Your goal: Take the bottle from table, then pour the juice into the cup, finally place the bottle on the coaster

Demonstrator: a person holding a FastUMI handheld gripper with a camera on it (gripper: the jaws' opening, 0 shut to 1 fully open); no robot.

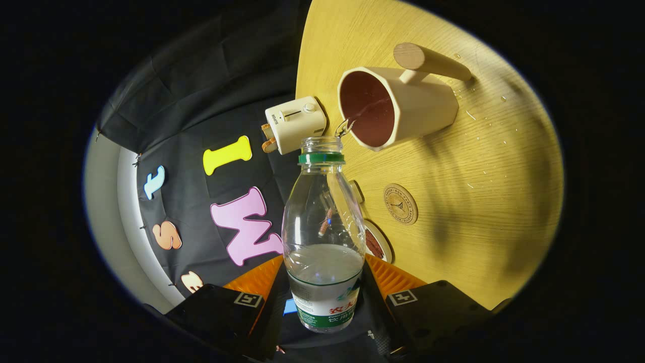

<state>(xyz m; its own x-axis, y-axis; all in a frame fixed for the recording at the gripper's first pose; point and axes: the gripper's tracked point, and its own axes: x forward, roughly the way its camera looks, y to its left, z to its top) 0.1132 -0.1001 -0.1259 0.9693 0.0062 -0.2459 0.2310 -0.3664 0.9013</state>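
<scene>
My gripper (323, 287) is shut on a clear plastic bottle (323, 237) with a green neck ring and no cap. Both orange fingers (257, 278) press on its labelled lower part. The whole view is rolled, so the bottle is tipped toward the cream cup (398, 103), which has a dark red inside and a wooden handle. A thin stream of liquid (344, 128) leaves the bottle mouth and runs into the cup. Liquid sits low in the bottle. The round wooden coaster (400, 203) lies on the table just beside the bottle's shoulder, nearer me than the cup.
A cream toaster (295, 123) with toast slices stands at the edge of the wooden table (494, 201), next to the cup. A small plate (375, 243) with something dark on it lies behind the bottle. Water drops speckle the table beyond the cup.
</scene>
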